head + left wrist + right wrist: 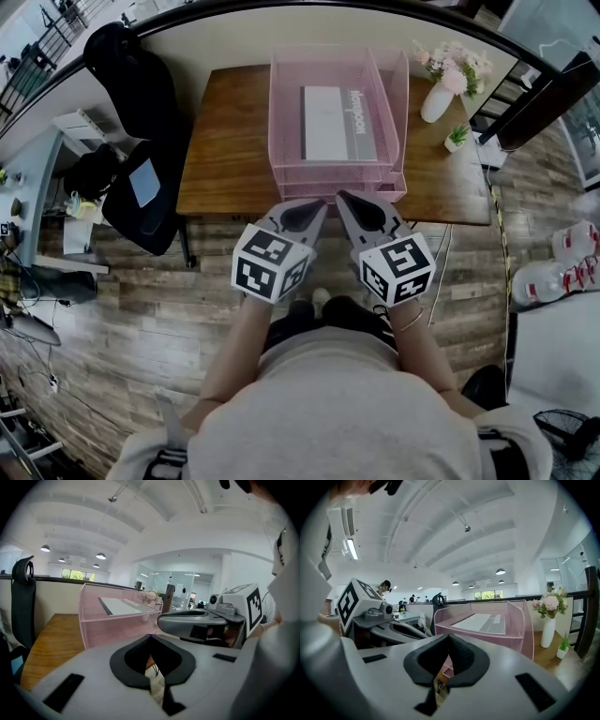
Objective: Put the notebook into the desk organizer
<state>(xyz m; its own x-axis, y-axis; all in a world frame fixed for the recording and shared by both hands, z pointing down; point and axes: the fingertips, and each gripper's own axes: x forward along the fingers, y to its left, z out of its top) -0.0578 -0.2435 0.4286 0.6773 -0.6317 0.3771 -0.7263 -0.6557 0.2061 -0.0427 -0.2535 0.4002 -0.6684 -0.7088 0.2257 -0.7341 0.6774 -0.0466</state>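
Note:
A grey and white notebook [336, 123] lies flat in the top tray of the pink mesh desk organizer [277, 141], which stands on the wooden desk [225, 150]. My left gripper [321, 202] and right gripper [341, 195] hang side by side just off the desk's front edge, in front of the organizer. Both are shut, tips touching, with nothing between them. In the left gripper view the closed left gripper [150, 635] faces the organizer [117, 630], with the notebook [123, 605] on top. Beyond the right gripper [449, 636], the right gripper view shows the notebook [483, 622] in the tray [525, 632].
A white vase of flowers [439, 98] and a small potted plant [457, 137] stand on the desk's right side. A black chair [131, 84] with a dark bag is left of the desk. Water bottles [562, 272] lie on the floor at right.

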